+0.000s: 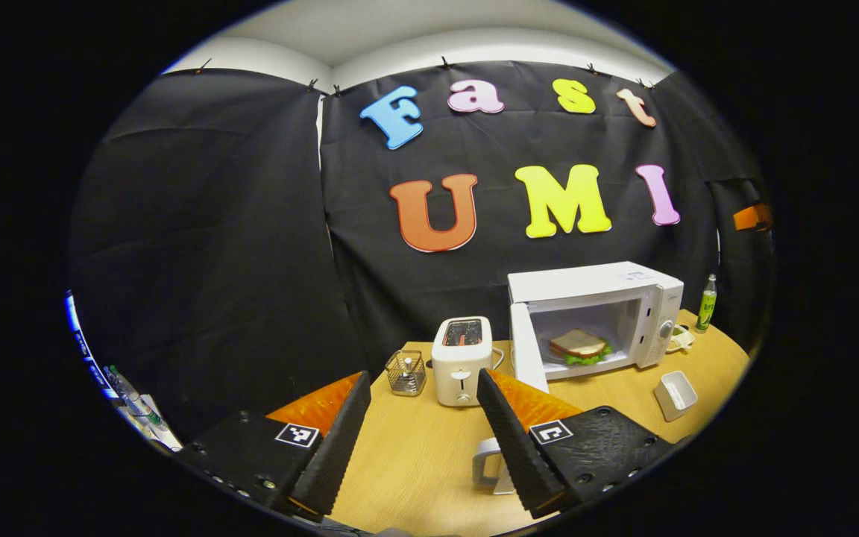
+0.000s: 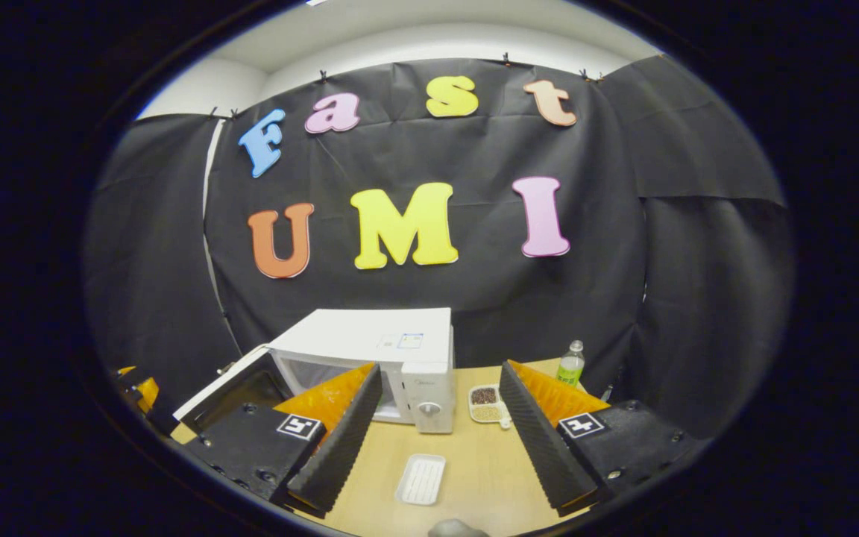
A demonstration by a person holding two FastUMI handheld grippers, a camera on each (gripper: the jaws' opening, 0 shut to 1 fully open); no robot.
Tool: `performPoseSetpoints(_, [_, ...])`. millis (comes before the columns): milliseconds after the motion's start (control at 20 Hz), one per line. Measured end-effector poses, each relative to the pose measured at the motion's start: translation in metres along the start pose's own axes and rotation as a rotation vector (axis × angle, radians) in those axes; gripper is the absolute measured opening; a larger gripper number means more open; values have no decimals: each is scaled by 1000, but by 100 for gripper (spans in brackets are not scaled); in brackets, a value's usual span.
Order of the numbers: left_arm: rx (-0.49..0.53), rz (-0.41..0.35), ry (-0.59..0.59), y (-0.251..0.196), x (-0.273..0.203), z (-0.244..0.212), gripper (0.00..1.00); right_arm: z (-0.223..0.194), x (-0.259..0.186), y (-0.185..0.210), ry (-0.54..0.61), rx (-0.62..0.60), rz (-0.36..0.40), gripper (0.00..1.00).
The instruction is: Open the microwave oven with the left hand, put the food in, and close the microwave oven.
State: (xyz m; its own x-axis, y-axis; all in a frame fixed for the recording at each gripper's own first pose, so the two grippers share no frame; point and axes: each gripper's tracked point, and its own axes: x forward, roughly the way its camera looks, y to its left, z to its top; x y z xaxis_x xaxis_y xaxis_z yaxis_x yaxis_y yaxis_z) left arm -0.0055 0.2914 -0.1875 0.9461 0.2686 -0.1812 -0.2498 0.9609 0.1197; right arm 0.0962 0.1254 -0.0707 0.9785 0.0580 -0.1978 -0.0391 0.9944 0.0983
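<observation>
In the left gripper view, the sandwich (image 1: pixel 579 347) is seen inside the microwave oven (image 1: pixel 595 317), right of centre, well beyond the spread, empty fingers (image 1: pixel 345 436) of the left gripper (image 1: pixel 422 440). The door (image 1: pixel 527 347) is swung open. Bare tabletop (image 1: pixel 414 455) lies between. The right gripper (image 2: pixel 437 440) is also spread and empty above a white tray (image 2: pixel 421 479).

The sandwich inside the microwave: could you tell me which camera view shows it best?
The left gripper view: it looks straight into the open microwave, where the sandwich lies in plain sight. In the right gripper view the microwave is seen from the side, its cavity largely behind that gripper's finger, so the food is hidden.
</observation>
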Motion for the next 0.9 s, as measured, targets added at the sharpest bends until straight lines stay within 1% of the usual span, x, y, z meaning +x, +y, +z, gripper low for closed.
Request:
performPoseSetpoints(50, [-9,1,12,2,2,-6,86,0,-2,-2,2,-3,-7,92])
performPoseSetpoints(150, [-31,-29,36,-1,7,-23,79,1,-7,-5,5,-12,-17,92])
performPoseSetpoints(200, [-34,-55,62,-6,11,-35,69,3,-10,-4,4,-16,-13,100])
performPoseSetpoints(250, [-35,-61,77,-6,15,-46,72,2,-11,-4,5,-23,-14,100])
performPoseSetpoints(300, [-35,-54,83,0,21,-54,30,3,-14,-5,5,-29,-18,92])
performPoseSetpoints(350, [-39,-59,99,1,23,-64,18,3,-15,-5,8,-30,-18,92])
performPoseSetpoints(400, [-42,-52,112,3,26,-73,10,2,-16,-5,15,-30,-19,92])
performPoseSetpoints(450, [-42,-39,117,5,26,-81,0,1,-17,-5,21,-29,-19,92])
performPoseSetpoints(500, [-47,-41,117,8,29,-86,4,-1,-18,-6,31,-29,-20,92])
performPoseSetpoints(550, [-44,-50,127,7,29,-91,0,-5,-19,-7,42,-26,-20,92])
performPoseSetpoints(600, [-35,-76,139,1,35,-101,1,-6,-21,-9,52,-21,-21,100])
performPoseSetpoints(650, [-14,-81,144,0,32,-105,1,-7,-22,-11,55,-15,-25,92])
performPoseSetpoints(700, [-5,-93,146,-1,39,-108,0,-8,-23,-14,57,-12,-30,100])
performPoseSetpoints(750, [-6,-111,146,-5,42,-108,0,-10,-25,-16,64,-10,-38,92])
performPoseSetpoints(850, [-20,-133,151,-12,46,-111,0,-11,-27,-19,73,0,-35,92])
performPoseSetpoints(900, [-20,-135,165,-15,48,-116,0,-11,-27,-21,78,1,-35,100])
